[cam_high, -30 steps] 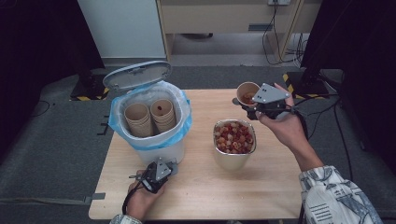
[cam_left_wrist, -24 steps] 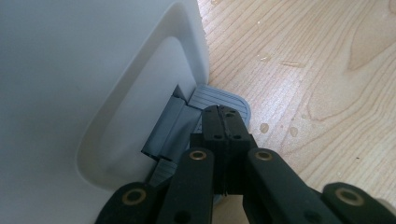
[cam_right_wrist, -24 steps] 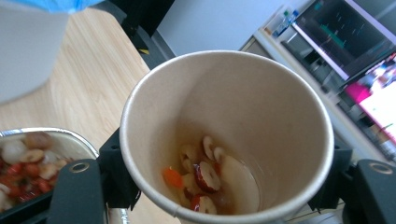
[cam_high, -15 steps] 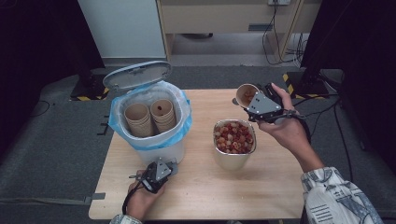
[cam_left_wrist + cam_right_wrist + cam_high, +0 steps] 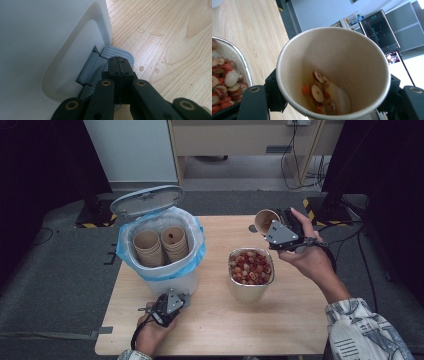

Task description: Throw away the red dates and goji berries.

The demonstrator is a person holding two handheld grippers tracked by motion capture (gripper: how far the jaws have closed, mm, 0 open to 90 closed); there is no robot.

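Gripping a tilted cup (image 5: 332, 72) of food scraps beside the metal tub (image 5: 251, 290), the right gripper (image 5: 276, 231) seemed set to empty it, while the left gripper (image 5: 119, 67), jaws clenched together, pressed the bin (image 5: 165, 280) pedal (image 5: 117, 52), apparently keeping the lid (image 5: 146, 200) up.

Open tabletop near us, crowded middle

We see bare table (image 5: 295, 320) along the near edge; the bin (image 5: 165, 270) and metal bowl (image 5: 250, 280) stand in the middle, with a narrow gap between.
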